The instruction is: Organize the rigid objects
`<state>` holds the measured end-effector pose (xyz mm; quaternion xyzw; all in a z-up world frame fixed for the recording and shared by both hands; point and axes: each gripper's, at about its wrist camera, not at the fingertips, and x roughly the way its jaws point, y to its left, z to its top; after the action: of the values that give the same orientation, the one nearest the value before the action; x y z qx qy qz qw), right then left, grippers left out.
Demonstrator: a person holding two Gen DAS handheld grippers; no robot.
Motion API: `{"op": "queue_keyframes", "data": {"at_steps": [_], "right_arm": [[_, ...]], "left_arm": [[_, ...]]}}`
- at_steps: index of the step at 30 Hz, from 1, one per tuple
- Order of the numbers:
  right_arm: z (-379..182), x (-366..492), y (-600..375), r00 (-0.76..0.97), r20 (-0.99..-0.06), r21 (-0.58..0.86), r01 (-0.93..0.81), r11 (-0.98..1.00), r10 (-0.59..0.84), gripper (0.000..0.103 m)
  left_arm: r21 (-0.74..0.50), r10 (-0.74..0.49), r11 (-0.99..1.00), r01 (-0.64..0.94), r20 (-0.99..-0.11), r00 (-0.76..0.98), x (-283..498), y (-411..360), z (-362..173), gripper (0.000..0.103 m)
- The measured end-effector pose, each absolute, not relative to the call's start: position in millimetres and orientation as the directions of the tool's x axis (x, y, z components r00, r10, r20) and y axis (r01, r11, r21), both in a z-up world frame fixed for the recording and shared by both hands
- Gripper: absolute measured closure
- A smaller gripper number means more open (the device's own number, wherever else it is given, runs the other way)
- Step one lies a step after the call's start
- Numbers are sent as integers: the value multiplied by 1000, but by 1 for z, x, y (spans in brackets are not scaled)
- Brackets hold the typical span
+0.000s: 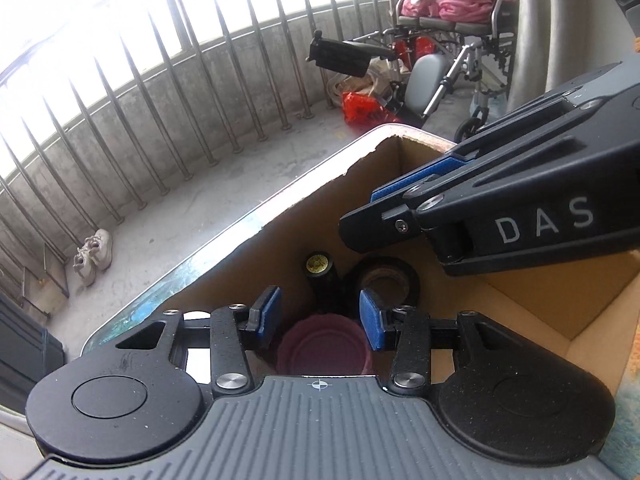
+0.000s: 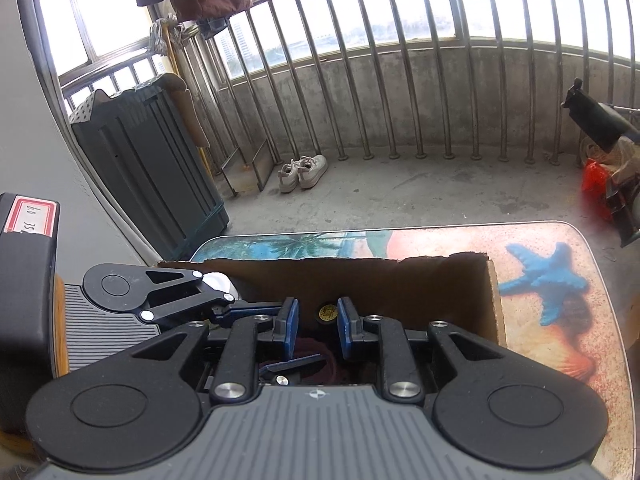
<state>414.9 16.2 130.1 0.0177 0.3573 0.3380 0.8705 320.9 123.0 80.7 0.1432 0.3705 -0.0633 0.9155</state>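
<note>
An open cardboard box stands on a table with a beach print. In the box's corner lie a pink cup, a black cylinder with a yellow label and a roll of black tape. My left gripper hangs open above the pink cup, its blue pads clear of it. From the upper right, my right gripper reaches over the box. In its own view the right gripper is closed to a narrow gap with nothing in it, and the cylinder shows beyond that gap.
The box wall has a torn top edge. A blue starfish print marks the table to the right. On the balcony floor are white shoes, a dark cabinet, a wheelchair and a red bag.
</note>
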Motion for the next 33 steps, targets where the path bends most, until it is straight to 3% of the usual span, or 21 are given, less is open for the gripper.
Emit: {"op": "queue_keyframes", "data": {"at_steps": [3,7,12,19,21,23,33], "right_arm": [[148,391,1,527,-591,267,-587,765,611,79],[167,340,-32,555,-541,245,-615,749,632,78],[172,291,-68,589,-493,261,-602,755,640,77],[155,270,-77,578,-528,231,-607,760,622,77],[147,265,-76,561,-548,234,-609,758,620,77],[140,259,-75,541,-560,242,-618,748,627,77],[114,245,-45,408,-605,304,-675,672,683,77]], "left_arm": [[215,-54,945,245,-638,768,278,118,107,59],[73,-226,944,322,-571,789,200,111,123,55],[-77,-318,941,329,-529,787,137,94,78,58],[-207,-283,956,208,-460,841,159,86,13,67],[-174,-268,962,212,-434,860,160,78,9,67],[-151,-238,970,189,-443,864,167,76,7,84],[-73,-212,977,202,-489,846,138,82,15,85]]}}
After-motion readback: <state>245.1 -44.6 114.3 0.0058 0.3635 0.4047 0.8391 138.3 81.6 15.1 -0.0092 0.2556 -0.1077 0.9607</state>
